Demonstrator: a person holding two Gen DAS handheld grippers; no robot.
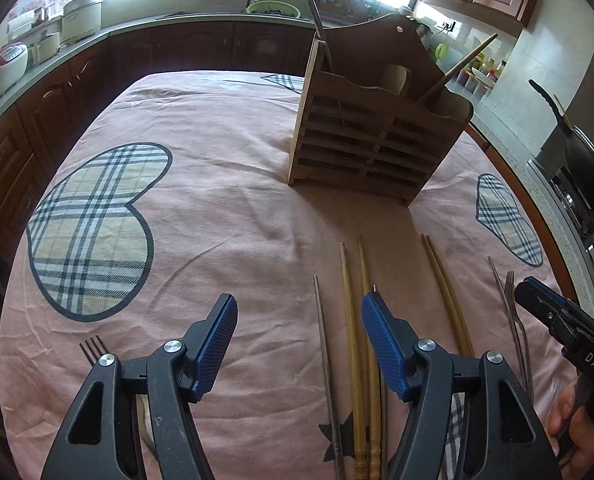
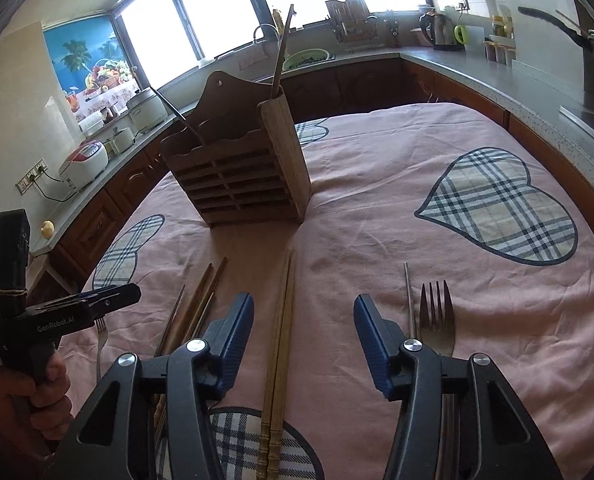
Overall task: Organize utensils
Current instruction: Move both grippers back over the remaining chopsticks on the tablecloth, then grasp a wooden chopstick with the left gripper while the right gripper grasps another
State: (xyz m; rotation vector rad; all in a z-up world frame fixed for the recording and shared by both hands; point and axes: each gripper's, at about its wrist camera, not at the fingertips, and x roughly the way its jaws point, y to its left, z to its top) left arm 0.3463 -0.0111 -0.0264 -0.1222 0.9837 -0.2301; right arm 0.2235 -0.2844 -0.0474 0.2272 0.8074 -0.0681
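The left gripper [image 1: 299, 312] hangs over the pink cloth [image 1: 225, 184] with its jaws apart and nothing clamped. A thin metal chopstick [image 1: 324, 344] and a pair of pale wooden chopsticks [image 1: 355, 320] lie on the cloth between its blue pads [image 1: 217, 344]; the pads press on neither. A second wooden pair [image 1: 447, 300] lies just right of its right finger, and the tines of a fork [image 1: 95, 346] show by its left finger.

The right gripper [image 2: 303, 320] also stands open, pads clear. A wooden pair [image 2: 283, 340] runs straight down the gap between its fingers, flat on the cloth. Just right of its right finger lie a fork [image 2: 437, 320] and a thin metal stick [image 2: 409, 300]; whether these two touch is hard to tell from here. Darker chopsticks [image 2: 201, 300] lie left of its left finger.

Ahead of both tools stands the slatted wooden holder [image 2: 241, 176], upright, with a few long handles rising from its compartments.
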